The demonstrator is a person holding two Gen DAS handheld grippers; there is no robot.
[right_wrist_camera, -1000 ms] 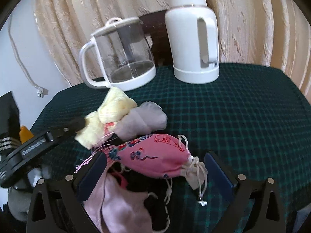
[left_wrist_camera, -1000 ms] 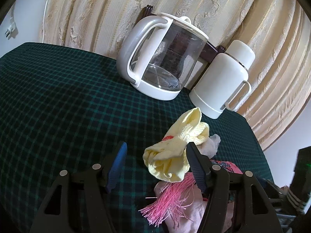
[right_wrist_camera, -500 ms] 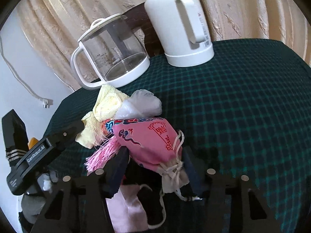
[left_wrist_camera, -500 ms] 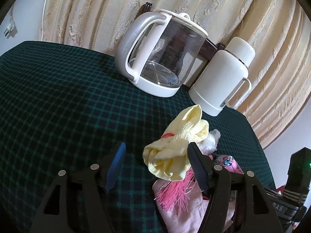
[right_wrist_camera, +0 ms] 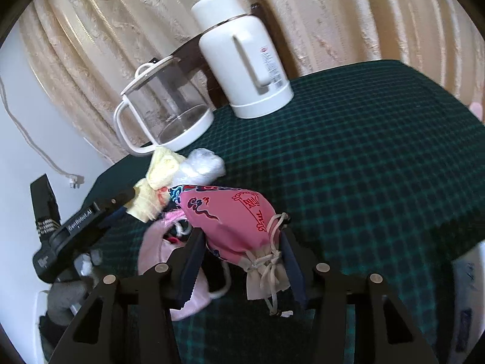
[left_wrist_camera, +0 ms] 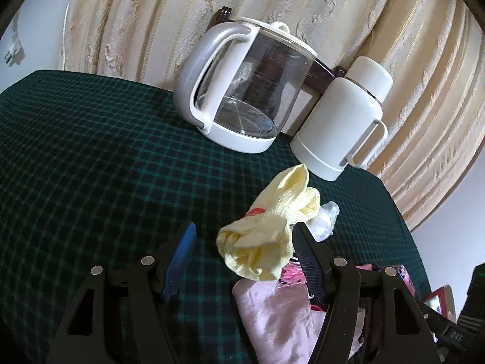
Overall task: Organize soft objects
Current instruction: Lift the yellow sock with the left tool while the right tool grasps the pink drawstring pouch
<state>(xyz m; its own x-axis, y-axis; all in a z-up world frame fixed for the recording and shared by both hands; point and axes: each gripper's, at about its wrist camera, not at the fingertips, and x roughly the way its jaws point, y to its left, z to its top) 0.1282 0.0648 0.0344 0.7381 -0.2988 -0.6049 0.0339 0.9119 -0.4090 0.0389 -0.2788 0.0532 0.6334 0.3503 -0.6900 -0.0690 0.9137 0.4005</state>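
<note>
Checked tablecloth (left_wrist_camera: pixel 91 151), pouch (right_wrist_camera: pixel 230 221) (half-hidden)

You can read "GenRobot.AI" on the left gripper (right_wrist_camera: pixel 79 223) — white on black. The pink pouch (right_wrist_camera: pixel 230 221) carries red Chinese characters, and the flask (right_wrist_camera: pixel 242 57) a small label — both illegible.

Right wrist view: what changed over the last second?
The right gripper went from wide open around the pink pouch to closing on it; its fingers now flank the pouch's tied end, and the view has rolled. The left gripper stayed open, with the yellow cloth between its fingers. Kettle and flask unmoved.
</note>
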